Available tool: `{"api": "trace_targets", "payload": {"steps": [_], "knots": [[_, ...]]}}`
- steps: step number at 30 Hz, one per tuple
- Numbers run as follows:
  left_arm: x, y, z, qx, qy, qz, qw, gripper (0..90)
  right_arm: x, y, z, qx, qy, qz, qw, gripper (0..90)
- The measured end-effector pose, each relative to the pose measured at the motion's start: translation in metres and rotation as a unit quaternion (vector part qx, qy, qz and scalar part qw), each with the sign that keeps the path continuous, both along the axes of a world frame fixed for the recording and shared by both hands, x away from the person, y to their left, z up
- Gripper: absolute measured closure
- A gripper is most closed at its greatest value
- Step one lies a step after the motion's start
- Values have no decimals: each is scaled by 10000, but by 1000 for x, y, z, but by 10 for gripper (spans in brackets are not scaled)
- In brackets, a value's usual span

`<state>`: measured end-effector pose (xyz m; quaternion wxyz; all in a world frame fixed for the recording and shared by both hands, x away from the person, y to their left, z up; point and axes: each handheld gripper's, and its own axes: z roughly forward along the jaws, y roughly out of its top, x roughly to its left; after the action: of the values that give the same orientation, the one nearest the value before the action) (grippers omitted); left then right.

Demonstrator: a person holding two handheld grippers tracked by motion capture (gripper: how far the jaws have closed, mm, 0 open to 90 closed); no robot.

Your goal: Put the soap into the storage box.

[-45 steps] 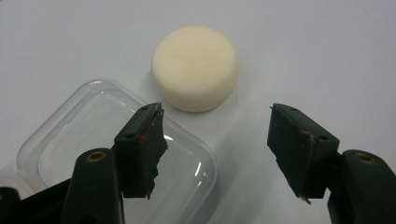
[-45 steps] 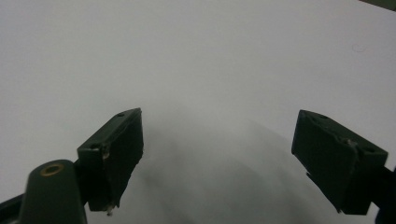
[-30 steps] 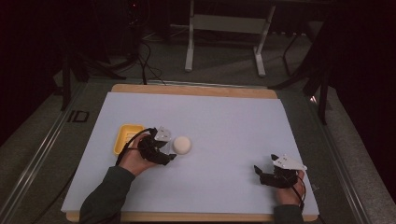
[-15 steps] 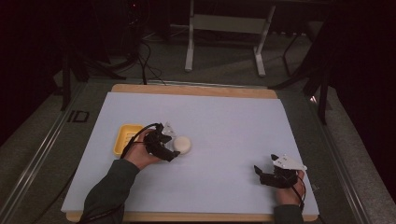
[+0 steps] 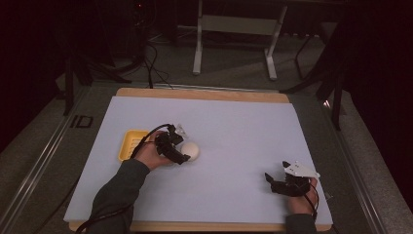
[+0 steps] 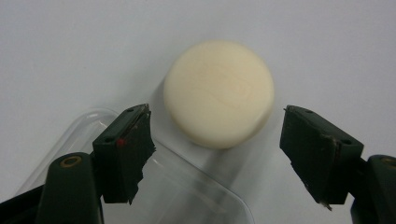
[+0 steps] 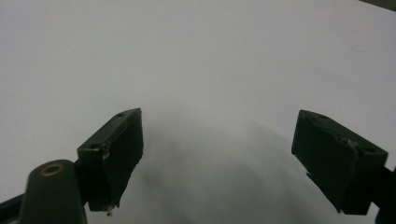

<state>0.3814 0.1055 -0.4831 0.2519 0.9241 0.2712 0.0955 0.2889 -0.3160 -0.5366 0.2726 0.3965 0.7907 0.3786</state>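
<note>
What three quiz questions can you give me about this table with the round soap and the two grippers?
1. True or false: the left gripper has its fingers shut tight on the soap.
2. What colour is the tray beside the left hand?
A. yellow
B. red
C. green
3. Fill in: the right gripper is open over the bare ____ mat.

Key: 1 false, the fingers are open, with the soap just ahead of the gap between them; 2 A; 3 white.
</note>
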Motion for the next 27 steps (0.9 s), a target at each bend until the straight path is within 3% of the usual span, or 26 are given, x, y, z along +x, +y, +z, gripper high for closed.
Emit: {"api": "trace_targets", "payload": {"steps": [6,11,27], "knots": [[8,-7,0,59,192,-17,9998,233,0,0,0,-20,16,16,10000,166],[14,-15,-3,285,304,-24,9991,193,0,0,0,-12,9,23,10000,166],[31,-34,-11,595,611,-133,9963,190,0,0,0,-1,9,18,10000,166]]}}
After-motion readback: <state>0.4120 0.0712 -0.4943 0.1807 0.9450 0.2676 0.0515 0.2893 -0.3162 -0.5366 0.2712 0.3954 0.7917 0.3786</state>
